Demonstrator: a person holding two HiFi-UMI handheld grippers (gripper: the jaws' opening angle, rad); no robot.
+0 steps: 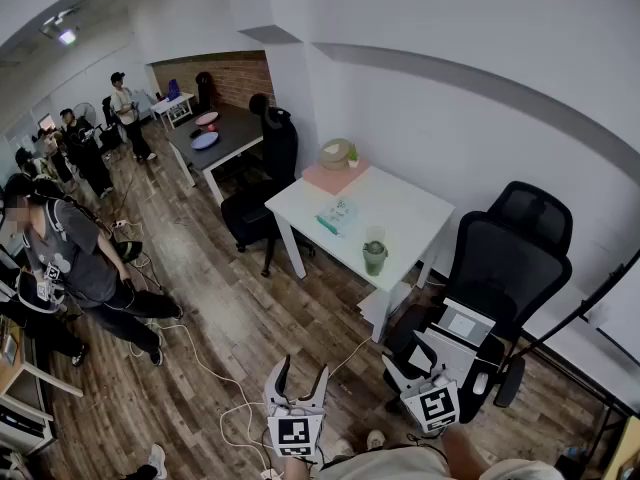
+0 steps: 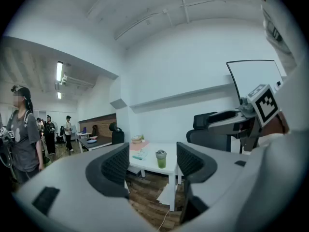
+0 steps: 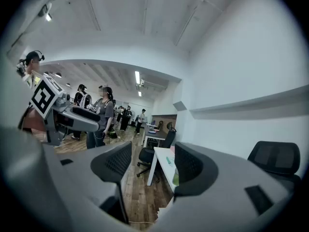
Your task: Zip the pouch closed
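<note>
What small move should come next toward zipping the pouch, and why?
Probably a step closer to the white table. The pouch lies on it near the green cup, well ahead of the person. The left gripper and right gripper are open and empty, so neither seems able to reach the zip yet.

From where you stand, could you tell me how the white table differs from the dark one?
The white table is nearer; the dark table stands farther back. The white table carries a green cup, a teal pouch and a pink mat; the dark table holds two round dishes. Both stand on the wood floor.
</note>
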